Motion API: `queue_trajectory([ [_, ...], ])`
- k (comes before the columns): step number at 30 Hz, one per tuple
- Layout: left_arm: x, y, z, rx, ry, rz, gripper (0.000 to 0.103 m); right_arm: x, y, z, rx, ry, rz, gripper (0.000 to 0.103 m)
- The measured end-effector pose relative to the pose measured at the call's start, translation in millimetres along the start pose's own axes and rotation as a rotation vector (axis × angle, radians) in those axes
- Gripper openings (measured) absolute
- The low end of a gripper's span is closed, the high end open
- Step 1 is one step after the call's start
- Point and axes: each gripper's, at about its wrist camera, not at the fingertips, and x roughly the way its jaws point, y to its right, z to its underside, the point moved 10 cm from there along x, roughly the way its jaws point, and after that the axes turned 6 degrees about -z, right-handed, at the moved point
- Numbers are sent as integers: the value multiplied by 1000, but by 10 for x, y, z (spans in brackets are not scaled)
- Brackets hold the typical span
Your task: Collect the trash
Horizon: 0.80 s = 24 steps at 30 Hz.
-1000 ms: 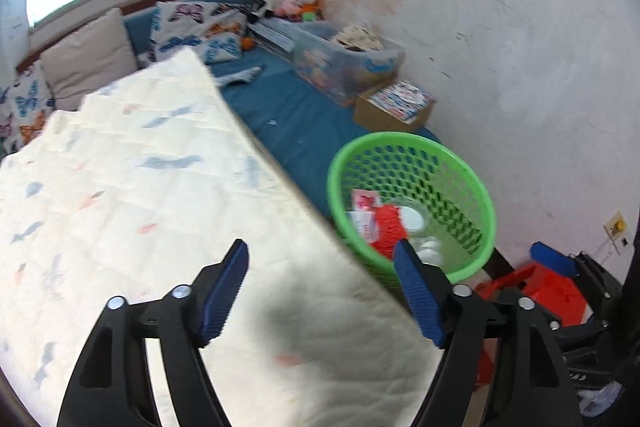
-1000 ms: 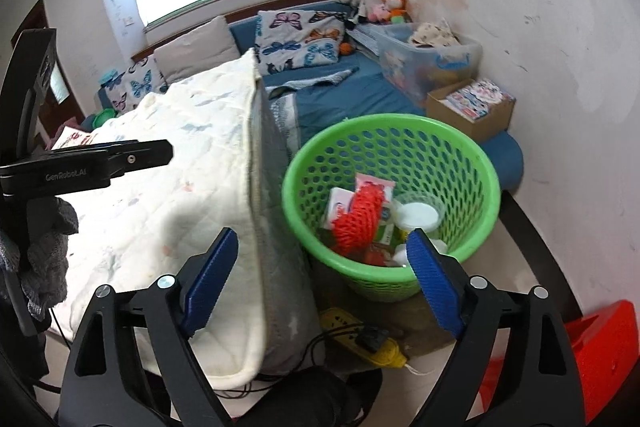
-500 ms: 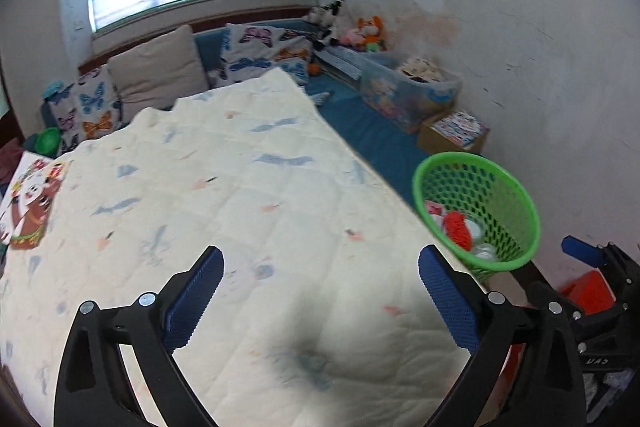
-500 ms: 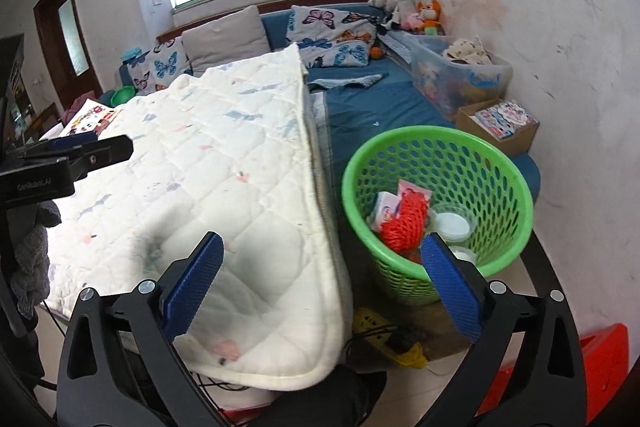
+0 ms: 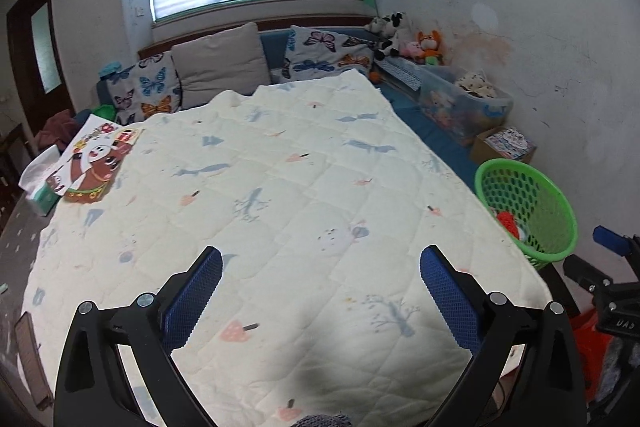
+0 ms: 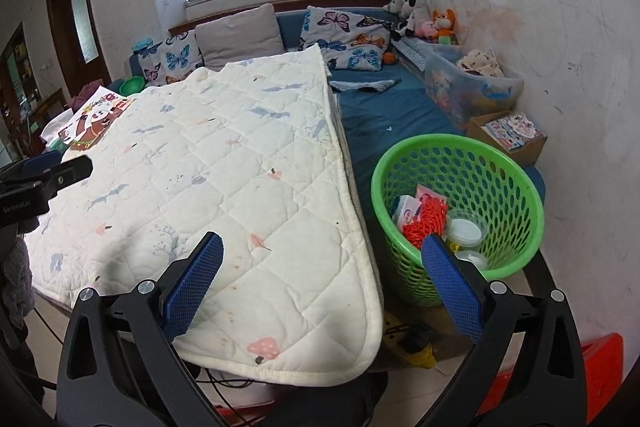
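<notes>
A green perforated basket [image 6: 496, 163] stands on the floor right of the quilt-covered table [image 6: 224, 163]. Inside lie a red net [image 6: 425, 223], a small printed packet [image 6: 407, 207] and white lidded cups [image 6: 465, 230]. My right gripper [image 6: 322, 247] hangs open over the quilt's near right corner, its right finger in front of the basket's near rim, nothing between the pads. In the left wrist view my left gripper [image 5: 320, 261] is open and empty above the quilt [image 5: 280, 195], with the basket [image 5: 532, 187] at the far right. A cartoon-printed bag [image 5: 94, 161] and a tissue pack [image 5: 40, 183] lie at the quilt's far left edge.
A blue sofa [image 6: 384, 107] with butterfly cushions [image 6: 348, 35] runs behind, carrying a clear storage tub [image 6: 472, 83] and a cardboard box [image 6: 508, 131]. A yellow power strip [image 6: 412, 345] and cables lie on the floor by the basket. Something red [image 6: 560, 379] sits at the lower right.
Both grippers have drawn back from the basket and opened wider. The left view has swung left, from the basket to the whole quilt. The trash lies in the basket as before.
</notes>
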Motion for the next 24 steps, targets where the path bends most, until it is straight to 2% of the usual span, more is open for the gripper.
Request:
queue_trajectory([
  [9, -104, -238, 145, -45, -7, -49, 96, -53, -140, -49, -32, 14, -11, 99],
  [24, -222, -423, 117, -86, 34, -138, 96, -53, -220, -45, -29, 19, -20, 99],
])
